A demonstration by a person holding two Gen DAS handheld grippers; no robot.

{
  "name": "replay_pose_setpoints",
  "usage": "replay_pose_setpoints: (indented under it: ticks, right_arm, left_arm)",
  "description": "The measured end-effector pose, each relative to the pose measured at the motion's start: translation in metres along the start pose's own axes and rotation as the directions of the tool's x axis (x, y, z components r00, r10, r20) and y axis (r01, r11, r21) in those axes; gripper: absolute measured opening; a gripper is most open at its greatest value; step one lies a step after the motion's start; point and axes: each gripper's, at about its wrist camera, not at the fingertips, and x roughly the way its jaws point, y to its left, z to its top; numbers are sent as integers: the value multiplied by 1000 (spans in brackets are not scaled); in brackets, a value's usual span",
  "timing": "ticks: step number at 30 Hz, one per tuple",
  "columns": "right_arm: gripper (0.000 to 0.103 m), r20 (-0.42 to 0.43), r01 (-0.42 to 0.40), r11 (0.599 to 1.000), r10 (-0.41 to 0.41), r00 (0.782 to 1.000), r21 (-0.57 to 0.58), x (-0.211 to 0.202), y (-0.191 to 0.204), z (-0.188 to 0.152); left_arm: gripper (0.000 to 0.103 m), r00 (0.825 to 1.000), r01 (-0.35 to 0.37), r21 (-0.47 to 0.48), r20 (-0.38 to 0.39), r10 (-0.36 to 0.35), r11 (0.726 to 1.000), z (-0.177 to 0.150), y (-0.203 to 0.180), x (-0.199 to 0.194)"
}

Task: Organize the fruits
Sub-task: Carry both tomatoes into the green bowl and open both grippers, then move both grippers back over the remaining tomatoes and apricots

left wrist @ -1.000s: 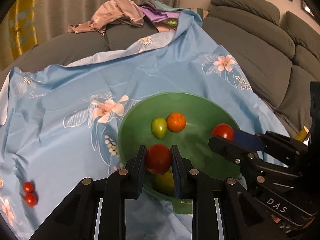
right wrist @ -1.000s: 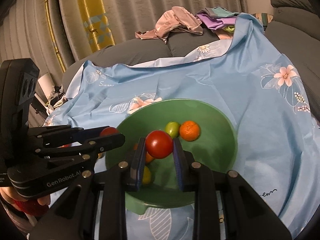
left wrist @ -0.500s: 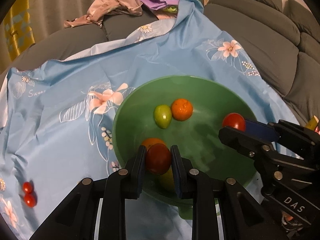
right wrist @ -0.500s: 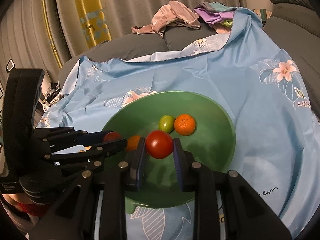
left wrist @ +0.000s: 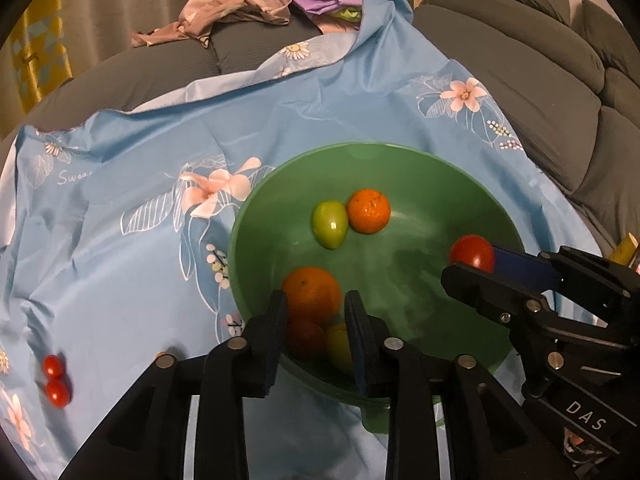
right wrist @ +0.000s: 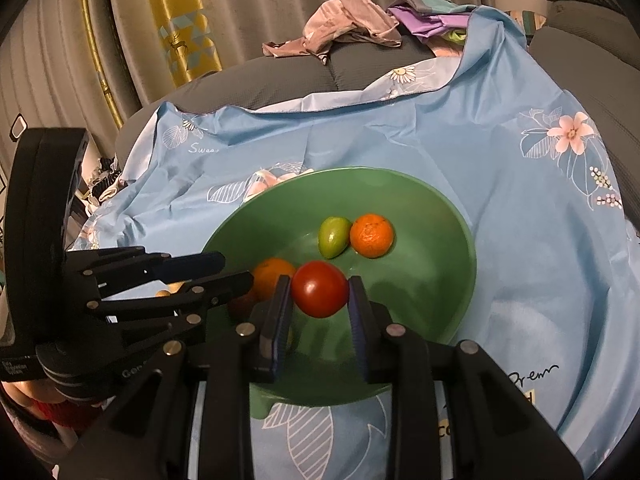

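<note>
The red tomato [right wrist: 319,294] sits between the right gripper's [right wrist: 319,300] opening fingers over the green bowl's [right wrist: 452,216] near side; released from this height, it could roll into the oranges. The left gripper's [left wrist: 316,322] fingers are parting too, its tomato [left wrist: 305,338] lying loose below at the bowl's near rim, so catching that rim could tip the bowl on the soft blue cloth [left wrist: 120,264].
</note>
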Motion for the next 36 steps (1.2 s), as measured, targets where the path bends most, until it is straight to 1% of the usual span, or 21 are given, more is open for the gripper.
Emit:
replay_pose_setpoints:
  ticks: [1,2,3,4,6,9,14,16,18,20,22,23,24,25,26,27,30,33,36]
  right_arm:
    - [33,1,2,1000,-2,1000,-2,-1,1,-1]
    - [34,3,4,1000,-4,1000,-2,-2,1,-1]
    - [38,7,6,1000,-6,1000,-1,-4,2,-1]
    - [41,10,6,1000,-6,1000,-1,-5,2,-1]
    - [43,21,11,1000,-11,1000,-2,-9,4,-1]
    - [45,31,11,1000,-11,999,-5,-15,7,-1]
    - [47,53,6,1000,-5,999,-23,-27,16,-1]
    - [50,68,4,1000,-2,998,-29,-32,19,0]
    - [51,84,1,999,2,996,-35,-38,23,0]
    - [55,98,3,999,2,995,-47,-43,28,1]
    - [63,108,1,998,5,994,-58,-48,33,1]
    - [63,112,1,998,6,994,-61,-50,36,1]
    - [65,113,-1,998,9,994,-67,-52,39,1]
    - [69,111,-1,997,9,994,-75,-53,42,1]
    - [72,111,0,997,9,994,-81,-54,45,1]
    - [75,111,-1,996,11,994,-86,-55,47,0]
    - [77,99,-21,994,31,995,-105,-55,58,-2]
    - [77,72,-64,991,72,995,-119,-51,68,-7]
    - [77,29,-107,984,113,993,-146,-43,81,-12]
  left_arm:
    - [35,1000,2,-2,7,-2,1000,0,0,-2]
    - [42,1000,4,-3,11,-4,1000,0,0,-4]
    - [48,1000,7,-5,20,-7,1000,1,0,-7]
    - [50,999,7,-6,32,-7,1000,1,-1,-10]
    - [57,999,-5,-12,43,6,1000,0,2,-16]
    - [59,998,4,-36,59,-2,999,-1,8,-24]
    - [60,996,-15,-63,83,20,998,-8,18,-41]
    - [64,995,-26,-75,89,33,997,-13,23,-49]
    - [65,995,-36,-84,93,43,996,-20,28,-57]
    - [65,994,-45,-95,93,54,994,-28,33,-63]
    - [65,994,-49,-108,90,59,993,-37,38,-70]
    - [66,994,-52,-115,90,63,992,-41,41,-73]
    - [69,994,-54,-126,88,65,991,-47,45,-77]
    - [74,994,-55,-141,85,68,988,-52,49,-80]
    - [82,993,-59,-155,88,73,986,-55,52,-83]
    - [84,992,-60,-174,97,77,983,-60,57,-87]
    - [84,991,-54,-229,104,80,972,-75,71,-98]
    - [85,987,-106,-280,88,135,954,-94,89,-104]
    - [84,983,-139,-348,64,172,927,-119,112,-110]
